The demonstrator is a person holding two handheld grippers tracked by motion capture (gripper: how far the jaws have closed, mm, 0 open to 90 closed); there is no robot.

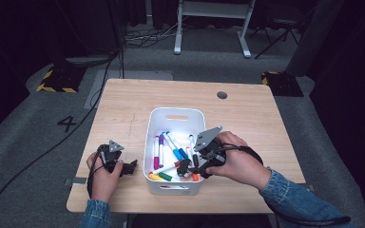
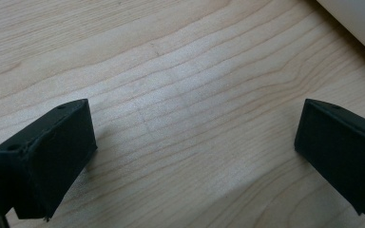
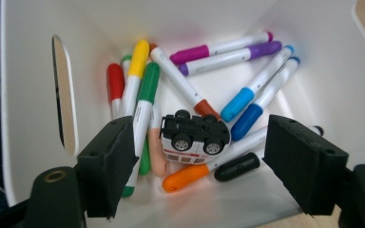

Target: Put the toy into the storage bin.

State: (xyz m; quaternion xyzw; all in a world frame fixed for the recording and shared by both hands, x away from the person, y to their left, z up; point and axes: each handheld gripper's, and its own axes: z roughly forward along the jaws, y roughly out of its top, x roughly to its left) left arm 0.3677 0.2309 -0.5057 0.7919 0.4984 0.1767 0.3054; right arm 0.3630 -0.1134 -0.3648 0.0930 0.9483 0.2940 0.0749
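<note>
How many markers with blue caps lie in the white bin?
2. The light-blue-capped white marker and the dark-blue-capped white marker lie side by side in the white plastic bin, beyond the small white toy car. Others may be hidden underneath.

Bin crowded, table left of it bare
Lower centre: markers and toy car packed within white bin walls; open wood table at centre left.
</note>
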